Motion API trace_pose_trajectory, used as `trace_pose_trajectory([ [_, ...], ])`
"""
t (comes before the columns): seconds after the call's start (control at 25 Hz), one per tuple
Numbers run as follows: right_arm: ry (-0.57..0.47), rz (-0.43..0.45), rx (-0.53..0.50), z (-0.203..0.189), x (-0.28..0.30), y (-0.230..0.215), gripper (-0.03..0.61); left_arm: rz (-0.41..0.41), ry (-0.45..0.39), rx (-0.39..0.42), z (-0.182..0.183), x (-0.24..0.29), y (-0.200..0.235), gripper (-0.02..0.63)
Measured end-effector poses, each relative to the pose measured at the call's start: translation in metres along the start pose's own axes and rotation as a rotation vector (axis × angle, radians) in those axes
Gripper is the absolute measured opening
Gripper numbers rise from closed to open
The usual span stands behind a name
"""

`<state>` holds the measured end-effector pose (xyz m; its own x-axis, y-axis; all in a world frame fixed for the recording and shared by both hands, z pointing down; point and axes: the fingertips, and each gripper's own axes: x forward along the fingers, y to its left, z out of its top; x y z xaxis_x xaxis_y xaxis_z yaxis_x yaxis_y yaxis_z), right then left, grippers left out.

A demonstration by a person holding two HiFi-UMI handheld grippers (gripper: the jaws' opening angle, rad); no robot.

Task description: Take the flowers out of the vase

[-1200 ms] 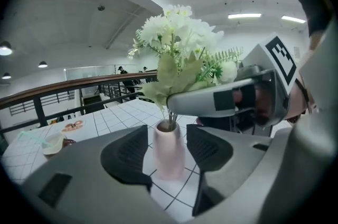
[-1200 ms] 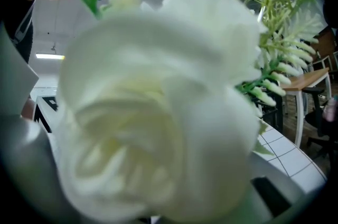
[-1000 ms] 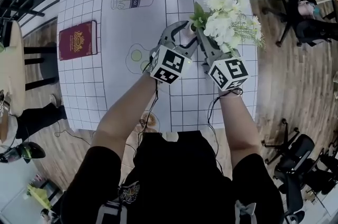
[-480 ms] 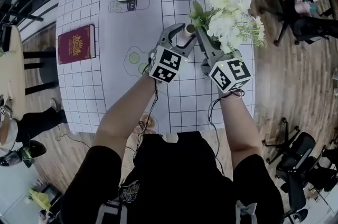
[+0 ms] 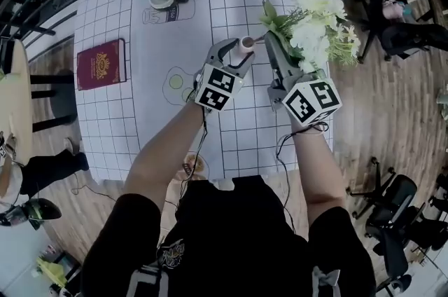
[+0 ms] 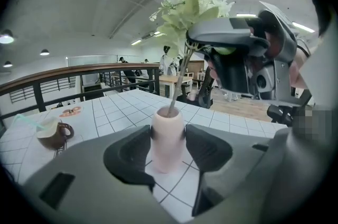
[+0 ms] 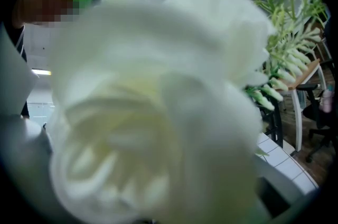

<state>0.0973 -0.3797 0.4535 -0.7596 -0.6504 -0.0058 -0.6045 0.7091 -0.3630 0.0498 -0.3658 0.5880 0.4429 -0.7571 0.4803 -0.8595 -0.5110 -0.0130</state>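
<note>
Pink vase clamped in left hand-held gripper; right hand-held gripper, jaws just closing further, grips the flowers.

The flowers are white, the vase pale pink, the book maroon.

No text can be read; gold print on the red book is illegible.
</note>
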Motion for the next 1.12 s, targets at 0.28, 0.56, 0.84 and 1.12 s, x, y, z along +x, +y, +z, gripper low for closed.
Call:
trace_pose_trajectory([
  [0.28, -0.038, 0.002, -0.029, 0.029, -0.009, 0.008, 0.081, 0.004, 0.006, -0.008, -0.003, 0.000, 0.001, 0.213],
  [0.56, -0.069, -0.012, -0.044, 0.054, -0.021, 0.012, 0.081, 0.004, 0.004, -0.014, 0.000, -0.005, 0.001, 0.213],
  [0.84, -0.083, -0.038, -0.048, 0.065, -0.037, 0.015, 0.080, 0.008, -0.029, -0.044, 0.011, -0.028, -0.004, 0.213],
  [1.12, -0.074, -0.087, -0.023, 0.056, -0.054, 0.027, 0.080, -0.030, -0.051, -0.155, 0.009, -0.078, -0.014, 0.209],
])
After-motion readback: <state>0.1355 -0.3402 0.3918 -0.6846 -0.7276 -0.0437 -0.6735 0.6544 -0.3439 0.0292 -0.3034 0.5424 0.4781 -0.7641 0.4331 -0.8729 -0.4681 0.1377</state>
